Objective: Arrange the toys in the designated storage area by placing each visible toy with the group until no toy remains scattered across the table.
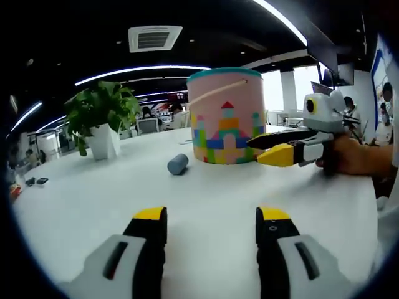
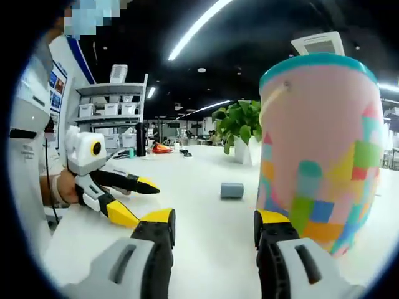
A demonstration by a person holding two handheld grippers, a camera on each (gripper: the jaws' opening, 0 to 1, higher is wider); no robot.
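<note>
Both the left gripper (image 1: 211,225) and the right gripper (image 2: 214,225) hang wide open, empty (ready to grab), facing the gray cylinder (image 1: 177,164) lying loose just beside the bucket (image 1: 227,116).

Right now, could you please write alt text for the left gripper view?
A pink bucket with colourful block patterns stands on a white table, a small grey cylinder lying beside it. The left gripper waits open in front; the right gripper, open, nears the bucket. A potted plant stands behind.
</note>
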